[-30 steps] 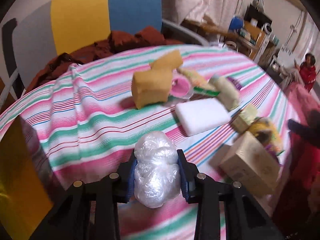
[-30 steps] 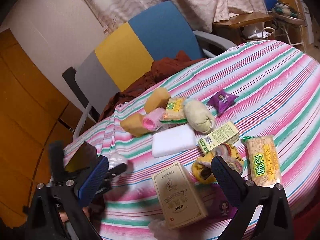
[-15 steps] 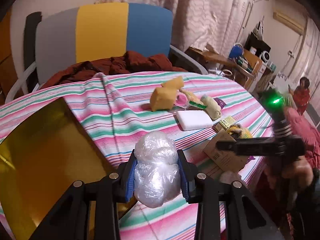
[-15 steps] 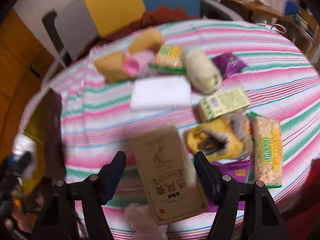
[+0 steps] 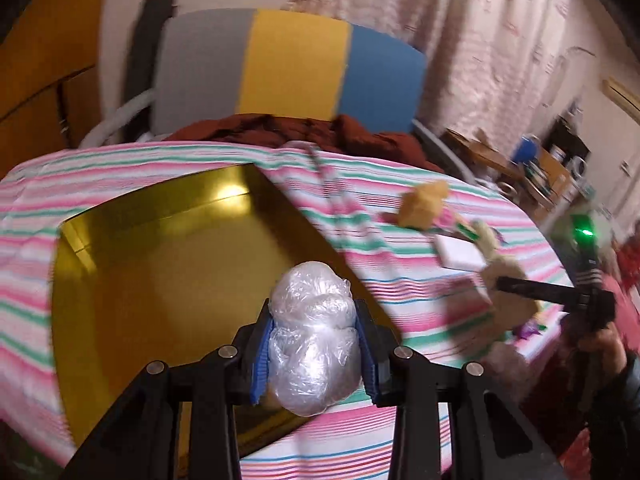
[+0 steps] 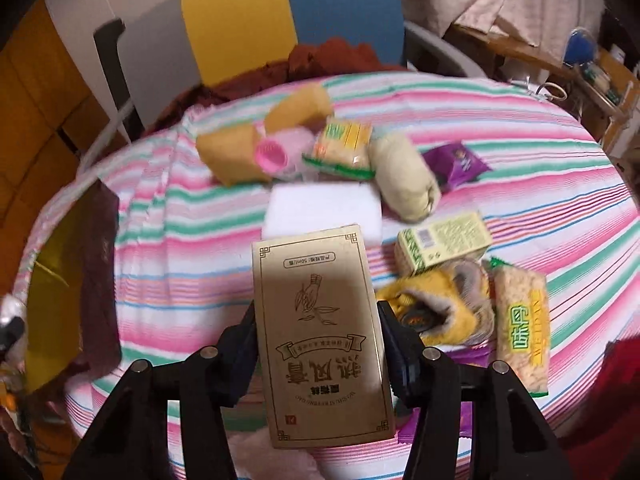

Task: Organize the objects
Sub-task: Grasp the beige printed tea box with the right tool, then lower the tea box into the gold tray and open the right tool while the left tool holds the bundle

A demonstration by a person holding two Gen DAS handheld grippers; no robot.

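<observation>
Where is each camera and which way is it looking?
Left wrist: sits on the left gripper, looks along its jaws at the clear plastic bundle they squeeze, over the gold tray; the person's other hand shows.
Right wrist: sits on the right gripper, looks down at the tan box between its jaws.
Both see the striped tablecloth and white sponge.

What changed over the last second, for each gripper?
The left gripper swung left, carrying the plastic-wrapped bundle from above the tablecloth to over the gold tray. The right gripper came down and closed around the tan box. The other items on the striped tablecloth stayed put.
</observation>
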